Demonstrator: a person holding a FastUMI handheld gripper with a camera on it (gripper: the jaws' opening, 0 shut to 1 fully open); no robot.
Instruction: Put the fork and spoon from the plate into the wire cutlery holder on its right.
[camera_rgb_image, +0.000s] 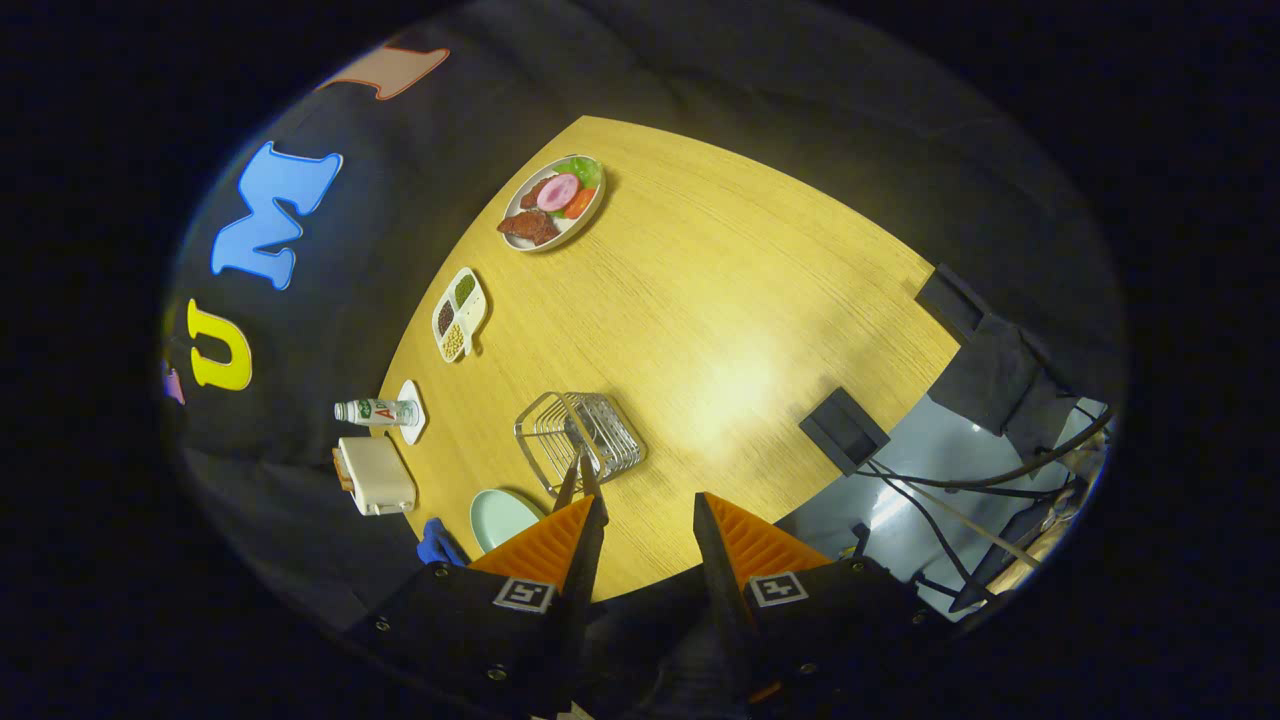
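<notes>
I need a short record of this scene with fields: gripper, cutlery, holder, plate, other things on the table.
gripper: fingers apart, nothing between them, raised above the table's near edge
cutlery: two dark handles stand in the holder, close by one finger; fork or spoon cannot be told
holder: wire cutlery holder just ahead of the fingers
plate: pale green plate beside the holder, partly hidden by a finger; its visible part is bare
other things: food plate, divided dish, bottle, toaster
</notes>
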